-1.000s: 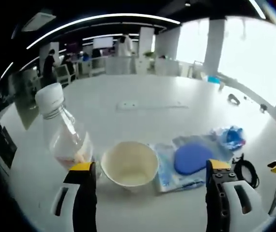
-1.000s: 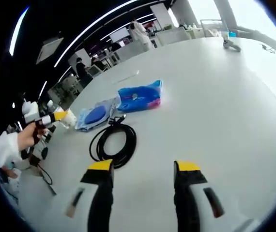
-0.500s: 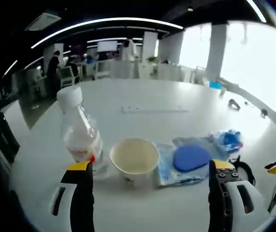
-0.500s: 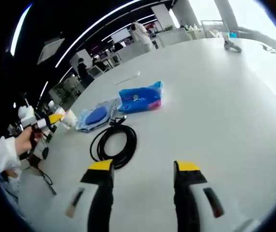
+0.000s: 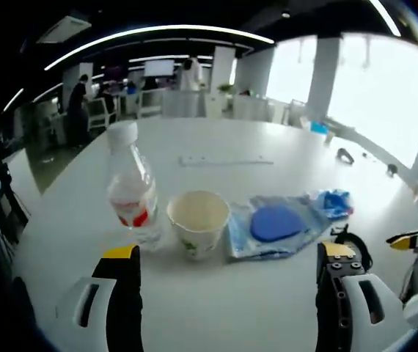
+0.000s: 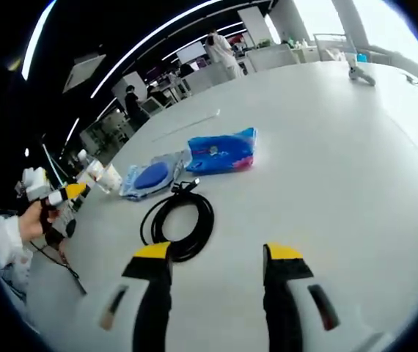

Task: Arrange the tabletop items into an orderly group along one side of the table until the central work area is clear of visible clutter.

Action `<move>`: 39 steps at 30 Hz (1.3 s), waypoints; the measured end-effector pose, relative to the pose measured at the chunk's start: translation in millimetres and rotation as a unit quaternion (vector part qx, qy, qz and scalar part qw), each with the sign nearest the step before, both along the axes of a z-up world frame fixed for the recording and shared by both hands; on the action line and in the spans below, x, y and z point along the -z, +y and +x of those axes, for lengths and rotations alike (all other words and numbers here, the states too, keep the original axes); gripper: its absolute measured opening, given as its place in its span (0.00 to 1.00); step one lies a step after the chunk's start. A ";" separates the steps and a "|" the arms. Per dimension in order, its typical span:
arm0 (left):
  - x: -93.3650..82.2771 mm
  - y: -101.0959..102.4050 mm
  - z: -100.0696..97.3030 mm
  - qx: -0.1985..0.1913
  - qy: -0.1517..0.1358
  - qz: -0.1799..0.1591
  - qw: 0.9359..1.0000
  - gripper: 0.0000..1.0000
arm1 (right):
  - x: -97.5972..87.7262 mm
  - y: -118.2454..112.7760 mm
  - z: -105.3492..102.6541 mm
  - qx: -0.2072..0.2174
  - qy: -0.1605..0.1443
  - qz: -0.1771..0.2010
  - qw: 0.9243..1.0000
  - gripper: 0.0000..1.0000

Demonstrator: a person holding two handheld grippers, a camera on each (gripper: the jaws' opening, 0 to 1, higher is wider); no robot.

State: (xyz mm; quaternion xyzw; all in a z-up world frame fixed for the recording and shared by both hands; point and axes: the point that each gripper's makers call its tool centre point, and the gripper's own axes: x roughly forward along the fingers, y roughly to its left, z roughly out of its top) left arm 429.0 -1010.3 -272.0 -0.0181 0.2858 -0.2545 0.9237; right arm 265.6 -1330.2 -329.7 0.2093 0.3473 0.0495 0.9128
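Left gripper (image 5: 227, 260): jaws spread wide, nothing between, hovering above white round counter (image 5: 194, 308).
Clear plastic bottle with white cap and red label (image 5: 132, 189): upright, just left of white paper cup (image 5: 198, 222), apart or touching — cannot tell. Cup upright, open side up, looks empty.
Right of cup, close against it: clear plastic pouch holding round blue pad (image 5: 275, 222), lying flat. Beyond that, crumpled blue plastic packet (image 5: 334, 202).
Coiled black cable (image 5: 350, 240): near right jaw of left gripper, partly hidden.
Long thin white strip (image 5: 225, 160): flat on counter, farther back, well apart from the group.

Right gripper (image 6: 218, 258): jaws parted, pinching nothing, above bare counter. Coiled black cable (image 6: 178, 224) just ahead of its left jaw, one end pointing toward blue packet (image 6: 221, 152). Pouch with blue pad (image 6: 149, 177) beside packet; cup (image 6: 109, 178) past pouch.
Hand (image 6: 36, 220) with white sleeve at left edge of right gripper view, holding other gripper.
People standing in dim background, far off.
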 end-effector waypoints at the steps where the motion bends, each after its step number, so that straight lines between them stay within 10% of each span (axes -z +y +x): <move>1: 1.2 -0.4 -2.6 0.003 0.002 0.000 1.000 0.97 | -1.6 -2.1 1.8 -0.001 -0.002 -0.002 1.000 0.47; 17: 7.1 -21.2 -9.0 0.024 0.006 -0.005 1.000 0.95 | -4.4 -11.7 10.5 -0.003 -0.007 -0.008 1.000 0.47; 39: 0.1 -168.6 -13.0 0.117 0.007 -0.012 0.993 0.87 | -22.9 -70.1 44.8 -0.008 -0.037 -0.021 0.999 0.45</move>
